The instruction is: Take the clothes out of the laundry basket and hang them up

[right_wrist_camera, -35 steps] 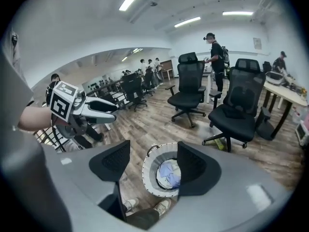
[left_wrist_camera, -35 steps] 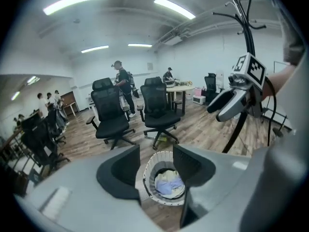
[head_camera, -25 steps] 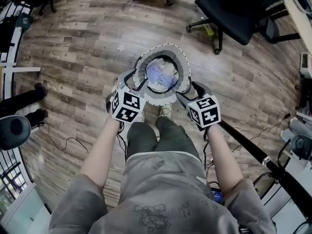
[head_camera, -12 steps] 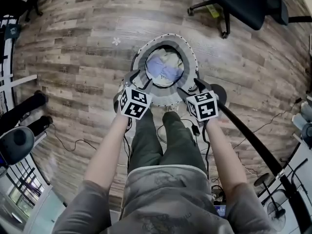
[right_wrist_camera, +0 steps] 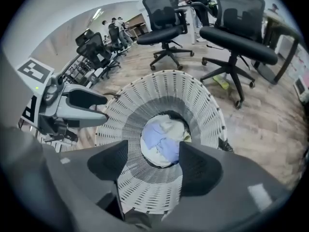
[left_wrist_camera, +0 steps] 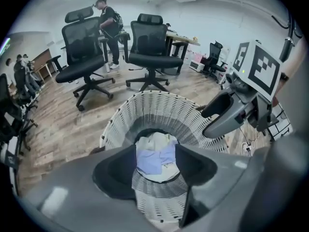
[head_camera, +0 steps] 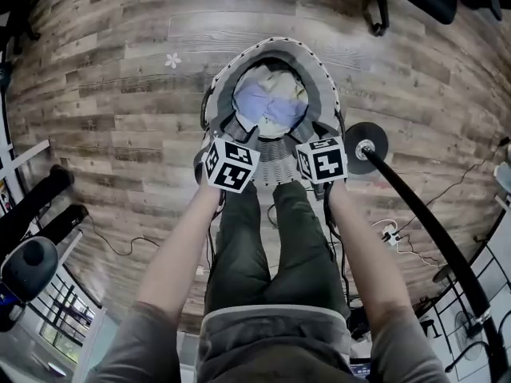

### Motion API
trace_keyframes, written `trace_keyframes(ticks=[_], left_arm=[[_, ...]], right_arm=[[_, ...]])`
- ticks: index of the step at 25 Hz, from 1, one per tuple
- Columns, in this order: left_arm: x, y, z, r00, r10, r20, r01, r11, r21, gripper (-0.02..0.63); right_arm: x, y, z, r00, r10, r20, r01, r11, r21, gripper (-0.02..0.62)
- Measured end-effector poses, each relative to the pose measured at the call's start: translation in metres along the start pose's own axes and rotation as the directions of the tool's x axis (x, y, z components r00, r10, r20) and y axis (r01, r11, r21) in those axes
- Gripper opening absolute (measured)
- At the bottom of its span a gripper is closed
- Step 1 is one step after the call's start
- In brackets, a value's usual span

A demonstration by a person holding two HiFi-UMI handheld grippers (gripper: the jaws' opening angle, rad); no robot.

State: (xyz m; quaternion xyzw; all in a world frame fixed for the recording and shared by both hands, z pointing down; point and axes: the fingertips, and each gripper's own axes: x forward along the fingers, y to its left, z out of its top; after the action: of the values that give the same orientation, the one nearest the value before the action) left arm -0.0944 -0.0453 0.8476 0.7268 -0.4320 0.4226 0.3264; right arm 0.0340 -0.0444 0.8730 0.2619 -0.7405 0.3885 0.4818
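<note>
Both the left gripper and right gripper hover released above the white perforated plastic laundry basket. Inside lie pale blue and cream clothes, seemingly tangled; 1 grasp may lift several.

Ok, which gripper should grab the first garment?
Right, narrowly: left gripper and right gripper both hang open over the clothes in the laundry basket, but the black pole stands nearer the right.

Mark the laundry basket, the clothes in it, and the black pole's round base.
laundry basket (head_camera: 326, 94), head view, right wall.
clothes (head_camera: 267, 102), head view, blue garment on top.
round base (head_camera: 377, 138), head view, black disc.
</note>
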Motion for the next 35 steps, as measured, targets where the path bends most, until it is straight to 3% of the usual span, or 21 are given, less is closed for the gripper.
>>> trace_keyframes(ticks=[5,9,16,20,24,27,31,35], left_arm=[[0.056,0.009,-0.012,1.000,0.018,-0.012,-0.018,1.000,0.010,0.244],[0.098,0.019,-0.018,1.000,0.017,-0.018,-0.018,1.000,-0.025,0.244],[0.163,0.026,-0.069,0.995,-0.008,-0.101,-0.003,0.995,-0.103,0.244],[0.202,0.029,-0.100,0.986,-0.001,-0.167,-0.029,0.984,-0.176,0.262],[0.240,0.036,-0.118,0.978,0.021,-0.207,-0.063,0.979,-0.196,0.273],[0.262,0.042,-0.133,0.972,0.033,-0.233,-0.085,0.973,-0.217,0.275],[0.283,0.044,-0.141,0.968,0.041,-0.246,-0.095,0.973,-0.212,0.276],[0.296,0.042,-0.148,0.966,0.026,-0.259,-0.082,0.975,-0.208,0.259]], right_arm=[[0.055,-0.025,-0.012,1.000,-0.014,0.001,0.013,0.984,0.179,0.344],[0.101,-0.038,-0.019,1.000,-0.027,-0.004,0.027,0.950,0.313,0.344],[0.162,-0.066,-0.040,0.998,-0.059,-0.005,0.054,0.883,0.466,0.357],[0.200,-0.078,-0.057,0.998,-0.062,-0.013,0.059,0.834,0.548,0.365],[0.232,-0.092,-0.072,0.996,-0.087,-0.027,0.084,0.765,0.639,0.378],[0.252,-0.099,-0.081,0.994,-0.105,-0.040,0.104,0.726,0.680,0.373],[0.277,-0.109,-0.088,0.992,-0.105,-0.066,0.121,0.706,0.698,0.356],[0.286,-0.115,-0.090,0.994,-0.093,-0.050,0.101,0.705,0.702,0.264]])
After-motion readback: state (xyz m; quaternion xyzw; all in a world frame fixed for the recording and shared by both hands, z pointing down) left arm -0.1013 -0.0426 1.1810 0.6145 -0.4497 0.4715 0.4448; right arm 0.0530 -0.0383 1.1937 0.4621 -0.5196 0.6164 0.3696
